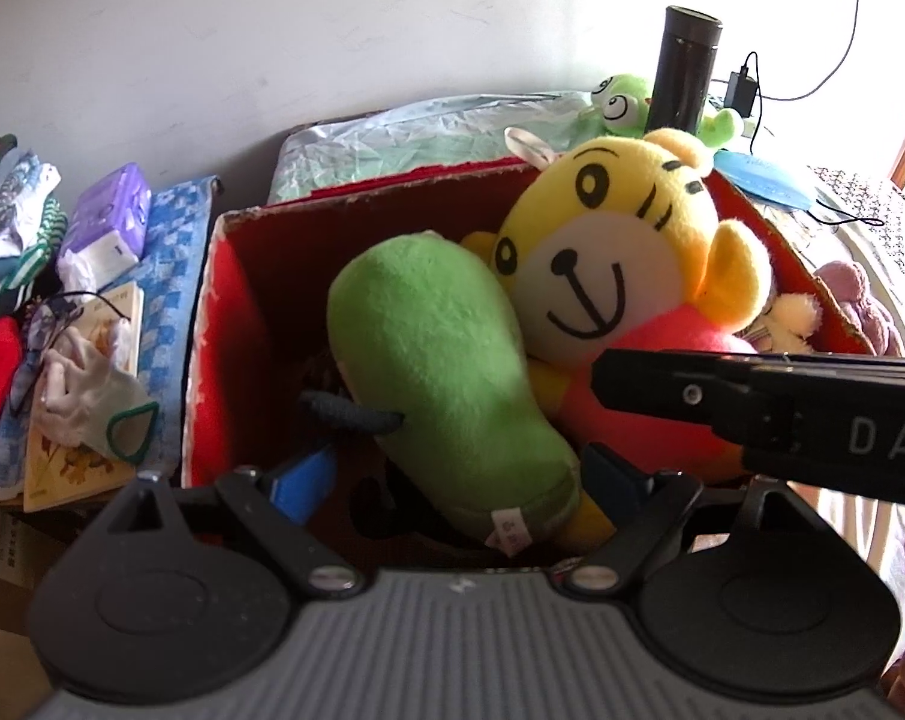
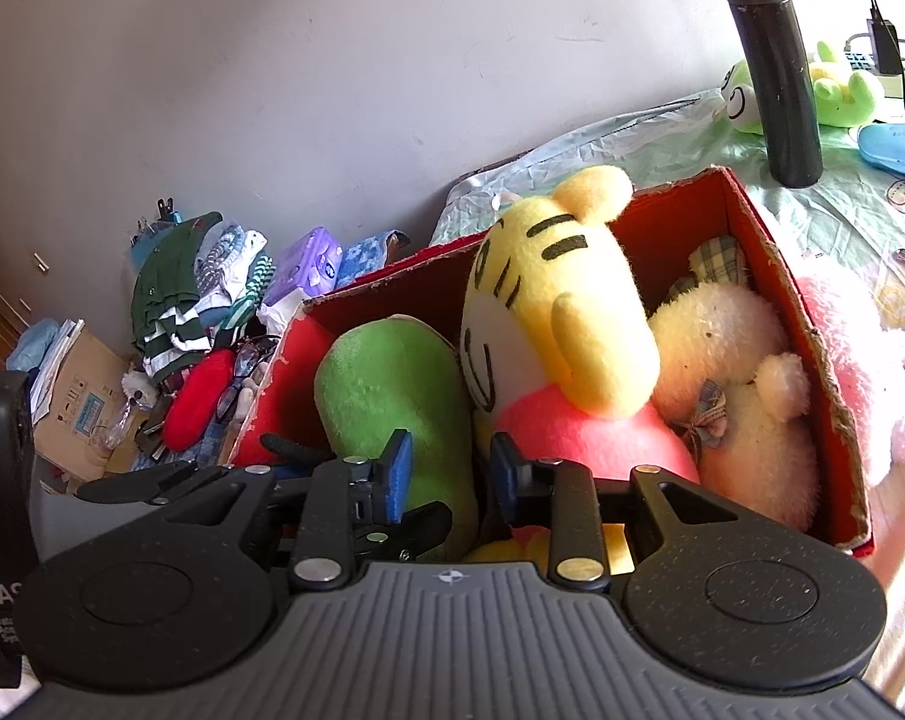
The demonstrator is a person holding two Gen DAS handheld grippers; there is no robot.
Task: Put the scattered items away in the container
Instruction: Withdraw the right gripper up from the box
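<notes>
A red cardboard box (image 1: 206, 324) (image 2: 770, 276) holds a green plush (image 1: 440, 360) (image 2: 386, 384), a yellow tiger plush (image 1: 602, 228) (image 2: 566, 300) and a cream bear plush (image 2: 734, 360). My left gripper (image 1: 458, 474) hangs over the box's near side. Its blue pads (image 1: 302, 480) stand wide on either side of the green plush's lower end, with a gap showing on the left. My right gripper (image 2: 449, 474) is narrowly open just above the seam between the green plush and the tiger, pressing on neither. Its black body (image 1: 752, 408) crosses the tiger's pink belly.
A pink plush (image 2: 860, 372) lies outside the box's right wall. A green frog plush (image 2: 836, 90), a black flask (image 2: 776, 72) and a blue case (image 2: 896, 144) sit behind on the cloth. Clothes (image 2: 176, 300), a tissue pack (image 1: 110, 216), glasses and a book clutter the left.
</notes>
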